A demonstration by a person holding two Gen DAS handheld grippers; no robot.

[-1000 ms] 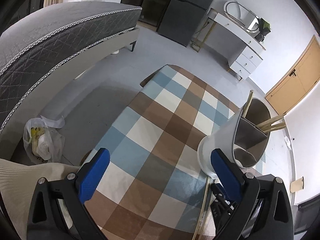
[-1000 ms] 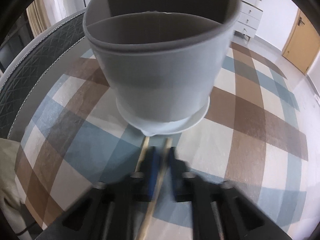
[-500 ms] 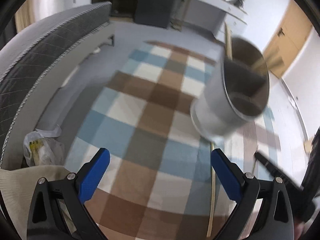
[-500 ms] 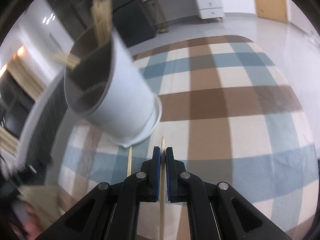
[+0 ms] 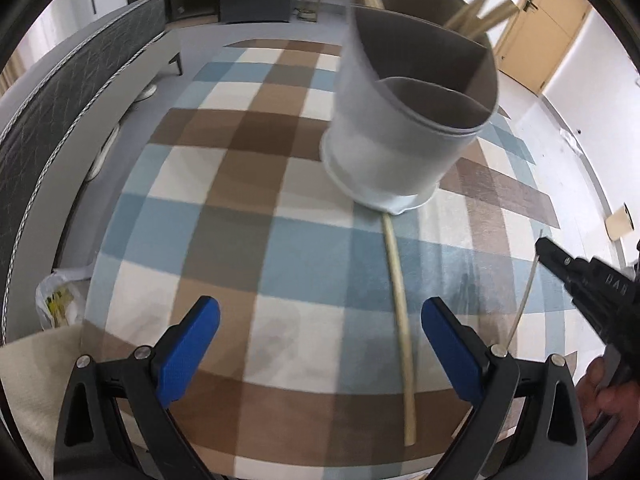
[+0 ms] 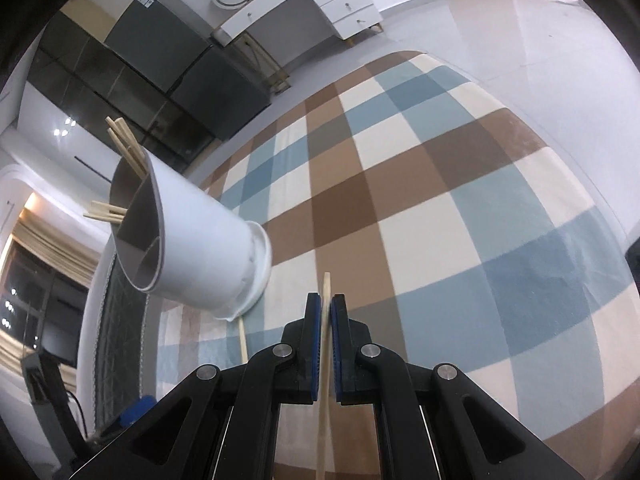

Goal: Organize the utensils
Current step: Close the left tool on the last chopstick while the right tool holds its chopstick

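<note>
A white utensil holder with grey divided compartments stands on the checked tablecloth. Several wooden chopsticks stick out of its far compartment. One loose chopstick lies on the cloth, running from the holder's base toward me. My left gripper is open above the cloth, and that chopstick lies just inside its right finger. My right gripper is shut on another chopstick, to the right of the holder. It also shows in the left wrist view as a black right gripper with the thin stick.
A grey mattress runs along the left of the table, with a plastic bag on the floor below. A white dresser and a dark cabinet stand at the back. A hand grips the right tool.
Both grippers rolled and shifted. In the left view the holder swung from the right edge to upper centre. The right gripper stayed shut on its chopstick, and the holder moved to its left.
</note>
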